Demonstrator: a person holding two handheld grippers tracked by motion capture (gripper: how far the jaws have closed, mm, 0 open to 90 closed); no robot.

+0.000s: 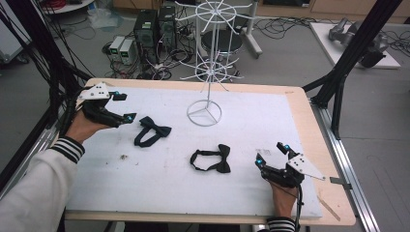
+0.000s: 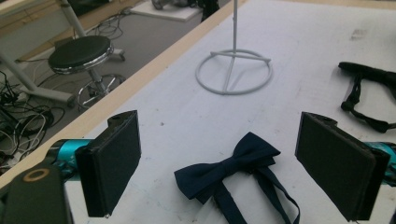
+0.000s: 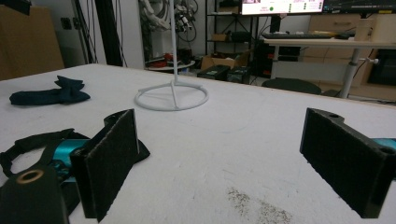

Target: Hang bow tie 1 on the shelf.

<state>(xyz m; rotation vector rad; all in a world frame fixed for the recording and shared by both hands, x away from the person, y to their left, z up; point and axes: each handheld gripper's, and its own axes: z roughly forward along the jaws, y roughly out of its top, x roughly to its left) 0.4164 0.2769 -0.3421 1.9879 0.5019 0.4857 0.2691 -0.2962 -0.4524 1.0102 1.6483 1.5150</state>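
Observation:
A dark navy bow tie (image 1: 152, 131) lies on the white mat left of centre, and in the left gripper view the same navy bow tie (image 2: 229, 173) sits between and just beyond the jaws. My left gripper (image 1: 124, 107) hovers open just left of it; the left gripper (image 2: 219, 163) holds nothing. A black bow tie (image 1: 212, 161) with its strap looped lies nearer the front; the black bow tie (image 3: 28, 142) shows partly behind my left jaw in the right gripper view. My right gripper (image 1: 272, 154) stands open to its right, the right gripper (image 3: 219, 158) empty.
A white wire display stand (image 1: 208, 58) rises from a ring base (image 1: 204, 113) at the back middle of the mat. The wooden table edge (image 1: 329, 183) frames the mat. A stool (image 2: 80, 52), computers (image 1: 153, 26) and cables sit on the floor beyond.

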